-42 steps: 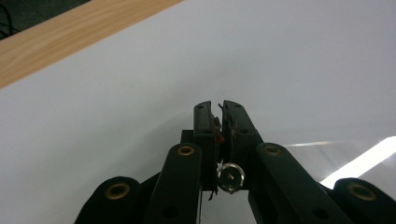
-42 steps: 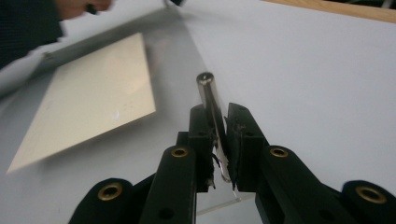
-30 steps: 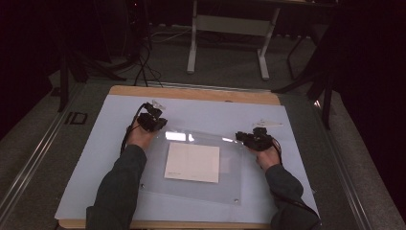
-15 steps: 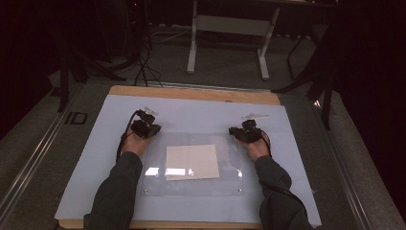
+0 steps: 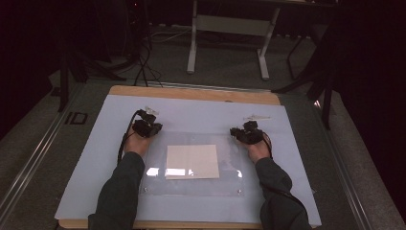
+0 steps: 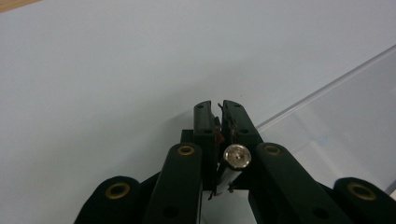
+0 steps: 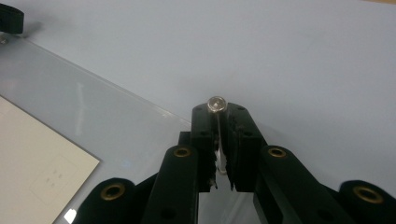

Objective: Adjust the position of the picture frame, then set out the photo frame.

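A clear acrylic sheet (image 5: pixel 191 165) lies flat on the pale blue mat (image 5: pixel 86 172), a cream paper square (image 5: pixel 192 161) under its middle. The left gripper (image 5: pixel 146 127) and right gripper (image 5: pixel 246 133) sit at its two far corners — each pair of jaws pinched narrowly around a shiny metal corner post (image 6: pixel 237 156), (image 7: pixel 216 104).

Open table, low obstacles only

The pale blue table mat (image 5: pixel 95 158) lies bare left, right and far of the clear acrylic sheet (image 5: pixel 191 184). The left gripper (image 5: pixel 146 128) and right gripper (image 5: pixel 246 134) occupy its far corners; a cream square card (image 5: pixel 192 161) lies flat at centre.
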A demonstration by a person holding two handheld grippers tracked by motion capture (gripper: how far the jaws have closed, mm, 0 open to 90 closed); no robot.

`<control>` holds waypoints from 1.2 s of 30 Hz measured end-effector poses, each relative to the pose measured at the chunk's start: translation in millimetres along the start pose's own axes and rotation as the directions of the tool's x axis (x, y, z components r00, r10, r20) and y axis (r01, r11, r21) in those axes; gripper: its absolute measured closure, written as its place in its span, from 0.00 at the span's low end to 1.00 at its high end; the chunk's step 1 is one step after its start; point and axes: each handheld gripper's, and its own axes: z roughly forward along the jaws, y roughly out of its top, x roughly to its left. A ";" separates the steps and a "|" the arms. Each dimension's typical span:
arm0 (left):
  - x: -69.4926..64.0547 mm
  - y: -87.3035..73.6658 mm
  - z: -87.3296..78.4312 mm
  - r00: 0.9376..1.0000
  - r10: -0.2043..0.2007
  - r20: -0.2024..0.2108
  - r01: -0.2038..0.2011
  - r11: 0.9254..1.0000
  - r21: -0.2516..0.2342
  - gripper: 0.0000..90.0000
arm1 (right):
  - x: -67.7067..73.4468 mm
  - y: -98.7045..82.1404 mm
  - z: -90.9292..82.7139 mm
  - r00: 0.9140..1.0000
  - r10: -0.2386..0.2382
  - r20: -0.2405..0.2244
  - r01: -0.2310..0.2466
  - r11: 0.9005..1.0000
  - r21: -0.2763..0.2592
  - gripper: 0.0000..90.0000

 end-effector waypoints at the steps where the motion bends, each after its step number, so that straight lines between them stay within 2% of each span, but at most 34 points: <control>1: -0.2 -0.1 -0.2 1.000 0.004 -0.003 -0.004 1.000 0.001 0.95 | -0.1 -0.4 -0.2 1.000 0.001 -0.002 -0.001 1.000 -0.002 0.91; 5: -2.1 -0.4 -0.6 1.000 0.003 -0.017 -0.003 1.000 0.005 0.94 | -0.8 -1.2 -0.3 1.000 0.007 -0.009 -0.007 1.000 -0.007 0.91; 7: -1.5 -1.2 -2.0 1.000 0.015 -0.007 -0.015 1.000 0.006 0.92 | -1.1 -1.3 -0.2 1.000 0.006 -0.012 -0.006 1.000 -0.007 0.91; 11: -1.2 -6.2 -8.3 1.000 0.011 0.027 -0.010 1.000 -0.017 0.81 | -1.7 -2.1 0.0 1.000 0.007 -0.016 -0.007 1.000 -0.013 0.91; 13: -1.8 -9.4 -12.9 1.000 0.013 0.025 -0.012 0.999 -0.033 0.74 | -1.8 -2.3 0.0 1.000 0.010 -0.018 -0.010 1.000 -0.013 0.91; 15: -0.7 -13.0 -18.1 1.000 0.000 0.029 0.001 0.999 -0.048 0.70 | -2.0 -2.6 0.0 1.000 0.011 -0.020 -0.011 1.000 -0.015 0.91; 17: 1.5 -17.7 -24.6 0.999 -0.012 0.049 0.016 0.997 -0.080 0.69 | -2.1 -3.3 0.0 1.000 0.016 -0.019 -0.016 1.000 -0.019 0.91; 20: 5.4 -24.3 -32.1 0.998 -0.028 0.050 0.033 0.994 -0.105 0.67 | -2.7 -3.5 0.3 1.000 0.018 -0.023 -0.019 1.000 -0.019 0.90; 23: 12.5 -32.1 -39.3 0.995 -0.072 0.073 0.081 0.987 -0.138 0.65 | -2.7 -3.5 0.2 1.000 0.014 -0.024 -0.014 1.000 -0.017 0.90; 29: 15.7 -41.7 -40.7 0.991 -0.107 0.085 0.119 0.983 -0.140 0.58 | -4.1 -4.8 0.3 0.999 0.019 -0.037 -0.020 0.999 -0.025 0.89; 30: 16.2 -43.0 -40.7 0.990 -0.108 0.090 0.120 0.983 -0.139 0.57 | -3.6 -5.4 0.2 0.999 0.017 -0.033 -0.018 0.999 -0.027 0.88; 33: 16.0 -44.9 -40.3 0.989 -0.103 0.105 0.118 0.982 -0.150 0.56 | -1.7 -8.6 -0.8 1.000 -0.028 0.002 0.028 0.999 -0.018 0.84; 36: 14.3 -44.6 -40.6 0.992 -0.081 0.101 0.097 0.981 -0.165 0.62 | -0.3 -12.4 -6.4 0.999 -0.053 0.011 0.053 0.998 -0.042 0.82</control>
